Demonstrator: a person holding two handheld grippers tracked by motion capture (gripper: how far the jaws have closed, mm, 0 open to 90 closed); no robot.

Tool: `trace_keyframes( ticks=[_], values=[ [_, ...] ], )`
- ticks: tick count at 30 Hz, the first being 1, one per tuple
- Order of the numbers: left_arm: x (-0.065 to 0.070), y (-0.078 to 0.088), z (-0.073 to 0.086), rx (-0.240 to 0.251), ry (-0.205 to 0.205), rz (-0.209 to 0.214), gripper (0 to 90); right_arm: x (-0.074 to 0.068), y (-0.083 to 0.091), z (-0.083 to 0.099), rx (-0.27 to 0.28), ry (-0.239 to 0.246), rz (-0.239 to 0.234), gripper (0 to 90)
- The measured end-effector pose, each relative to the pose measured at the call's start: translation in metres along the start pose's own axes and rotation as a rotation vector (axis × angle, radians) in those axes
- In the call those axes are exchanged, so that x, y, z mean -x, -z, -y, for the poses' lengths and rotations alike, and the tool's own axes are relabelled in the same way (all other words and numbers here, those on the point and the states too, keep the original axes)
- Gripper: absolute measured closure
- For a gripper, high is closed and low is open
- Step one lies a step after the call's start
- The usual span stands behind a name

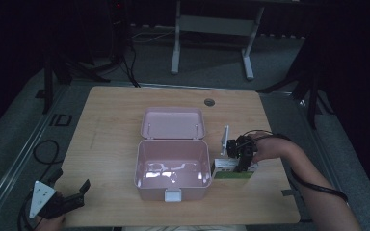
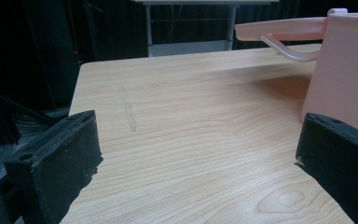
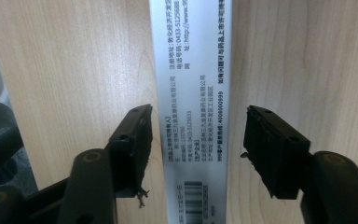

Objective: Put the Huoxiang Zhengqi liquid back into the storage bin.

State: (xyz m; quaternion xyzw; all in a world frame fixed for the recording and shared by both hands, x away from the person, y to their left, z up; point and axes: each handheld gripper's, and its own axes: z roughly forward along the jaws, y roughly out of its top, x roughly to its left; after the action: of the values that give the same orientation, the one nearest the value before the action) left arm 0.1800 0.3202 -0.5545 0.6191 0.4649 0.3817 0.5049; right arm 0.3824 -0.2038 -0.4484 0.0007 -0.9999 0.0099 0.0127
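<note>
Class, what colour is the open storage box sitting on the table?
Pale pink; the box and its opened lid show best in the high view.

White side panel of the box (image 3: pixel 192 93) lying on the counter, printed Chinese text in rows, mostly too small to read, phone numbers 0433-5125688 and 4008009999 legible, a web address starting http://www, barcode at near end.

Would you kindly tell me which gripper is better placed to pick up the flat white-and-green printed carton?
The right gripper: its jaws straddle the flat white-and-green printed carton beside the open pink plastic box. The left gripper waits open at the table's near left corner.
</note>
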Motion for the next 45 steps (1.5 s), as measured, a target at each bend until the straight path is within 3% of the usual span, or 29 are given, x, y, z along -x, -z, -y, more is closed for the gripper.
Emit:
trace_keyframes(
  ticks=[10, 16, 20, 27, 34, 45],
  values=[
    [0.0, 0.0, 0.0, -0.004, -0.005, 0.005, 0.0, 0.001, -0.013, -0.002, -0.01, -0.004, -0.011, 52.9],
    [0.0, 0.0, 0.0, -0.005, -0.004, 0.006, 0.0, -0.002, -0.017, -0.003, -0.022, 0.02, 0.002, 61.2],
    [0.0, 0.0, 0.0, -0.006, -0.004, 0.008, 0.0, -0.006, -0.016, -0.005, -0.041, 0.02, 0.009, 61.9],
    [0.0, -0.001, 0.0, -0.005, -0.002, 0.009, 0.0, -0.017, -0.008, -0.005, -0.045, 0.035, -0.029, 62.0],
    [0.001, -0.001, 0.0, -0.004, -0.001, 0.009, 0.0, -0.032, -0.002, -0.004, -0.065, 0.016, -0.051, 62.1],
    [0.001, -0.001, 0.0, -0.007, -0.003, 0.01, 0.0, -0.053, 0.014, 0.0, -0.066, 0.017, -0.047, 62.1]
  ],
)
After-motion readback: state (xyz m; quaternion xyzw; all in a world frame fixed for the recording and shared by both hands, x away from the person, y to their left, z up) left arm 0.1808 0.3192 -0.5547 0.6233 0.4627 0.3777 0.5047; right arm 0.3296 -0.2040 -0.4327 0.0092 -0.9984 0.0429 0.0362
